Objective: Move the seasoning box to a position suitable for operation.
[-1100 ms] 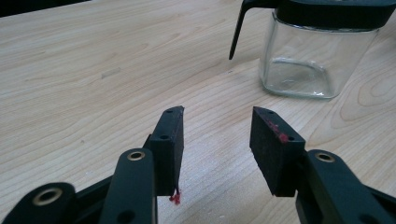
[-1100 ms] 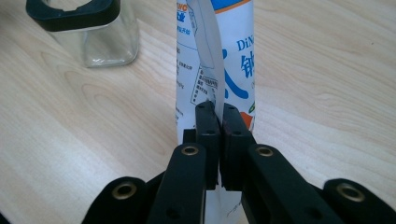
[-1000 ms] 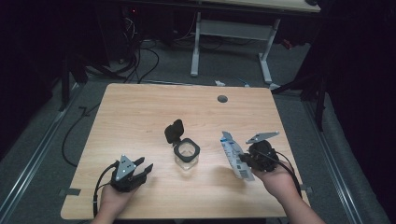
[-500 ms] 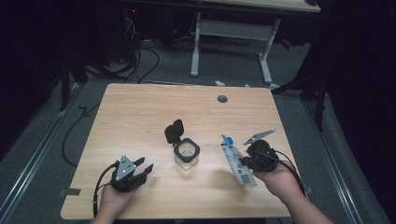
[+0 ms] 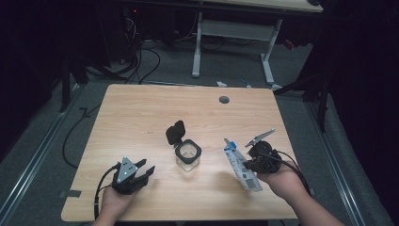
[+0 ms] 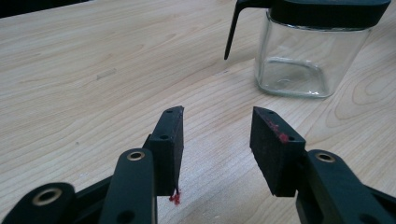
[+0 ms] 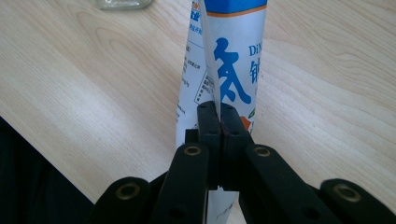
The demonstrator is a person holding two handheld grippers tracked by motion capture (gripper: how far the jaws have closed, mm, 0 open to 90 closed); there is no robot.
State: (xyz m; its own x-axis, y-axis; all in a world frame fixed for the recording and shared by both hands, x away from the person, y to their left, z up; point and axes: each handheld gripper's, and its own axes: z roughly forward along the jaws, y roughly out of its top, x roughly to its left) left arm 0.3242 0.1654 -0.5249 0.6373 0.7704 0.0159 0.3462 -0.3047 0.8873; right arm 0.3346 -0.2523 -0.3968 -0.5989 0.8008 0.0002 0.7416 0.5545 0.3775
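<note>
**Packet pinched beside an open glass jar**

A pale wooden counter (image 5: 141, 113) sits in a dark room. At centre frame stands a clear, empty glass jar (image 5: 188, 157), its black lid (image 5: 175, 132) flipped up. Right tongs (image 5: 248, 163), lower right, are pressed together on a blue-and-white packet (image 5: 242, 165). Left tongs (image 5: 141, 170), lower left, are spread, holding nothing. With nothing steadying the jar, tipping the packet could knock it or spill.

My left gripper (image 5: 133, 173) sits low near the front edge of the table, jaws spread apart with nothing between them. My right gripper (image 5: 252, 161) is raised slightly, jaws pressed together, my hand (image 5: 282, 181) wrapped around it from behind.
</note>
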